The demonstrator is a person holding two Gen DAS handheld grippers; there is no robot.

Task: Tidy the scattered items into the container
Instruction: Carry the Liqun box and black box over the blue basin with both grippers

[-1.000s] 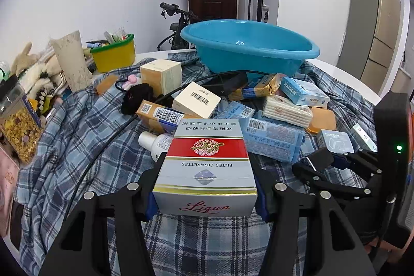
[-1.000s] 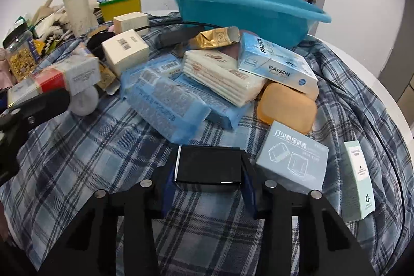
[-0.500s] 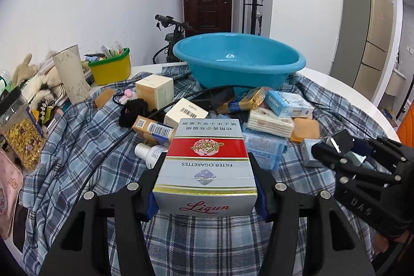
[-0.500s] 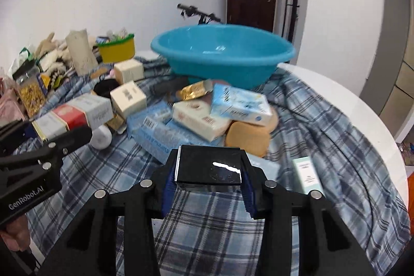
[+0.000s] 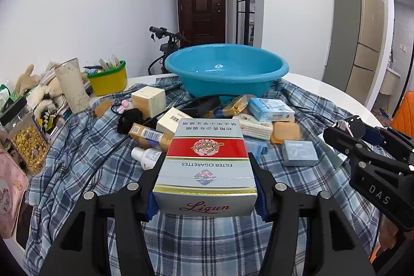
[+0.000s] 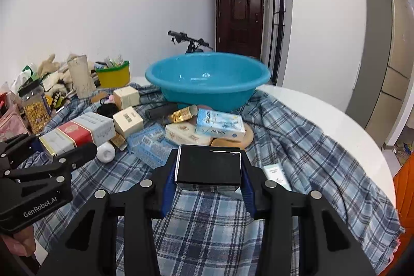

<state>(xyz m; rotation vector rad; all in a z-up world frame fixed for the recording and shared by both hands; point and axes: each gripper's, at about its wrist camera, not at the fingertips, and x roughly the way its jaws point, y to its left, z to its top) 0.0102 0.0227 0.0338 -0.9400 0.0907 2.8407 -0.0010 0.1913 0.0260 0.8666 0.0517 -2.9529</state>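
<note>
My left tongs (image 5: 205, 194) clamp the cigarette carton (image 5: 205, 162), my right tongs (image 6: 208, 181) a black box (image 6: 209, 167); the blue basin (image 5: 226, 69) sits ahead beyond the clutter, where simultaneous drops could make them collide or clip the rim.

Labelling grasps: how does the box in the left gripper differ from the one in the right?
The cigarette carton is silver and red with print; the black box is plain and glossy. The carton looks bigger and fills the left gripper wider than the black box fills the right gripper. Both are clamped, off the cloth, short of the blue basin.
</note>
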